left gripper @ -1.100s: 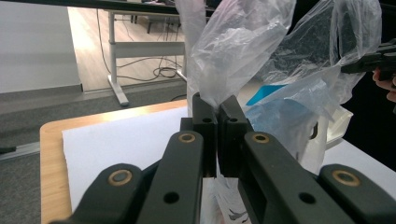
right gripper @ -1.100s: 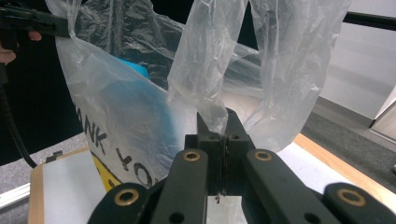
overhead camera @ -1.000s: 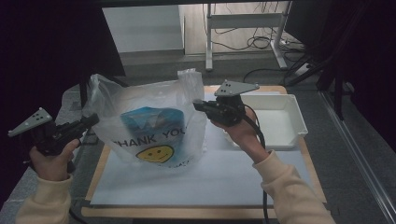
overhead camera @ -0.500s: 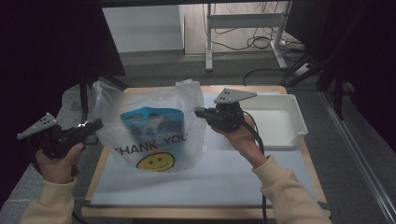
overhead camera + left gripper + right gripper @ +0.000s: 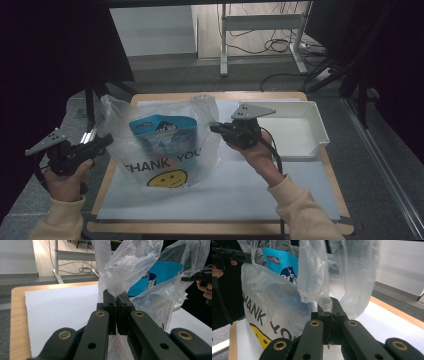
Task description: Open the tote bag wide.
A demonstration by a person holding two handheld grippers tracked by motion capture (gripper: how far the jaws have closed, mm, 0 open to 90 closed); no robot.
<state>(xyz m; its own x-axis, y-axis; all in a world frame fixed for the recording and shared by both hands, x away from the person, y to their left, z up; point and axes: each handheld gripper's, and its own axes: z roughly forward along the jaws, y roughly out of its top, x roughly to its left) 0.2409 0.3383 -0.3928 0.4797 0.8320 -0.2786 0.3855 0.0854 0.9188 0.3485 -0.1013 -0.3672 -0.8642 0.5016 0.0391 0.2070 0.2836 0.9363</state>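
A clear plastic bag printed "THANK YOU" over a yellow smiley stands on the white sheet, held up by both sides. Inside it is a blue packet. My left gripper is shut on the bag's left edge; in the left gripper view its jaws pinch crumpled film of the bag, with the blue packet behind. My right gripper is shut on the bag's right edge. The right gripper view shows its jaws clamping a fold of the bag beside the packet.
A white tray sits at the table's right side, just behind my right hand. The wooden table carries the white sheet. Beyond the table's far edge are a desk frame and cables on the floor.
Both hands have come down with the bag held between them. The bag's bottom now rests lower on the sheet, and its upper part sags more.
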